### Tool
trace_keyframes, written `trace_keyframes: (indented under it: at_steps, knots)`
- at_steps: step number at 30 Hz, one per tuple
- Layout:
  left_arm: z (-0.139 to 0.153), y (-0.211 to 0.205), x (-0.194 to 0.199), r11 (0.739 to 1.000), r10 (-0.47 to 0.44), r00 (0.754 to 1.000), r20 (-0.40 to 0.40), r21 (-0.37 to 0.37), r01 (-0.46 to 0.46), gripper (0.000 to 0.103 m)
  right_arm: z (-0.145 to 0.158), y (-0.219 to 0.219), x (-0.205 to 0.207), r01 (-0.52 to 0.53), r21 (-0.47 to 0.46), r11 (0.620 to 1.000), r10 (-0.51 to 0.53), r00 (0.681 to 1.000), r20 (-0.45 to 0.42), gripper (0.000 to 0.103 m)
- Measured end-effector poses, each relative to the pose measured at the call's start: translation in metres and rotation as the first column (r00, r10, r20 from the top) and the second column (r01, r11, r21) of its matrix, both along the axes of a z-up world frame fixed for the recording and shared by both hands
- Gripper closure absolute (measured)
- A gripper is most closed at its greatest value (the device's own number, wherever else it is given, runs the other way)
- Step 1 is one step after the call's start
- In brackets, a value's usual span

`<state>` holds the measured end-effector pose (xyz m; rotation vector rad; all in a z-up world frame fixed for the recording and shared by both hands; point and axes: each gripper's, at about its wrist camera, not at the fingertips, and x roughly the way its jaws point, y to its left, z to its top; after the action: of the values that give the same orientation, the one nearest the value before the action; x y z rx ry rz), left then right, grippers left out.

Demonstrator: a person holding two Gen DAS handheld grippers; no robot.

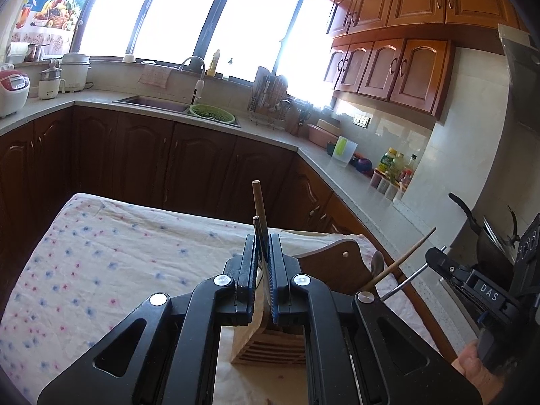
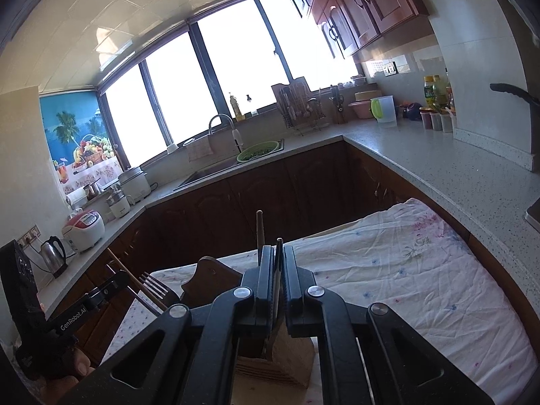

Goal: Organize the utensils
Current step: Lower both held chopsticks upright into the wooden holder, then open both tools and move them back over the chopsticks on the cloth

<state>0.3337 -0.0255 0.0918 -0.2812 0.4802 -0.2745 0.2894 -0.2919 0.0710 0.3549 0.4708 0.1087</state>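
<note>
My left gripper [image 1: 263, 236] is shut on a thin dark-handled utensil [image 1: 260, 233] that stands upright, its lower end in a pale slatted wooden holder [image 1: 266, 347]. Behind it a wooden stick [image 1: 257, 199] rises from the holder. In the right wrist view my right gripper [image 2: 277, 248] stands over the same holder [image 2: 290, 354]. A thin dark utensil [image 2: 278, 270] leans between its jaws with a sliver of gap beside it. To the left, a fork [image 2: 153, 283] and a wooden chopstick [image 2: 125, 270] lean by the left gripper [image 2: 116, 278].
The holder stands on a table under a floral cloth [image 1: 101, 253], with a brown wooden board [image 1: 334, 263] just behind it. Kitchen counters wrap around; there is a sink with a green colander [image 1: 211, 113], a pan handle [image 1: 465, 209] at the right, and a kettle [image 2: 54, 256].
</note>
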Motion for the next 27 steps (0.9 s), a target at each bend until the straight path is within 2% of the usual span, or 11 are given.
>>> trace_keyframes:
  at_steps: [1,2,3,4,5,6,8,10,14,19,27]
  knots:
    - [0.001,0.001,-0.001,1.000,0.003,1.000,-0.001,-0.004,-0.003,0.097,0.000,-0.002,0.000,-0.002,0.015,1.000,0.002,1.000,-0.002,0.090]
    - [0.003,0.002,-0.003,1.000,0.005,1.000,0.000,-0.007,-0.005,0.096,0.001,-0.005,-0.002,-0.004,0.028,1.000,0.004,1.000,0.002,0.081]
    - [0.004,0.003,-0.005,1.000,0.003,1.000,-0.001,-0.012,-0.003,0.090,0.002,-0.007,-0.005,-0.004,0.039,0.999,0.004,1.000,0.014,0.074]
    - [0.006,0.005,-0.007,1.000,0.004,1.000,-0.003,-0.018,-0.004,0.074,0.005,-0.009,-0.009,-0.003,0.046,0.999,0.002,1.000,0.029,0.060]
    - [0.008,0.007,-0.011,1.000,0.013,1.000,0.000,-0.023,-0.013,0.065,0.007,-0.011,-0.014,0.000,0.055,0.998,-0.002,0.999,0.046,0.043]
    - [0.011,0.009,-0.016,0.999,0.026,1.000,0.009,-0.029,-0.026,0.050,0.010,-0.013,-0.018,0.001,0.066,0.998,-0.006,0.998,0.065,0.035]
    - [0.015,0.014,-0.027,0.999,0.037,0.999,0.026,-0.038,-0.036,0.042,0.017,-0.017,-0.029,0.005,0.085,0.996,-0.014,0.994,0.105,0.011]
    - [0.018,0.018,-0.038,0.998,0.052,0.998,0.027,-0.040,-0.051,0.022,0.024,-0.019,-0.042,0.004,0.091,0.996,-0.016,0.991,0.136,0.000]
    - [0.022,0.027,-0.065,0.997,0.062,0.997,0.053,-0.059,-0.058,0.014,0.031,-0.020,-0.065,-0.009,0.090,0.996,-0.005,0.989,0.148,0.000]
    - [0.022,0.033,-0.100,0.997,0.067,0.996,0.063,-0.042,-0.064,0.009,0.026,-0.017,-0.096,-0.026,0.084,0.996,0.015,0.991,0.130,0.000]
    - [-0.008,0.039,-0.148,0.998,0.056,0.998,-0.015,-0.017,-0.056,0.009,-0.001,-0.010,-0.145,-0.034,0.042,0.999,0.032,0.998,0.047,0.000]
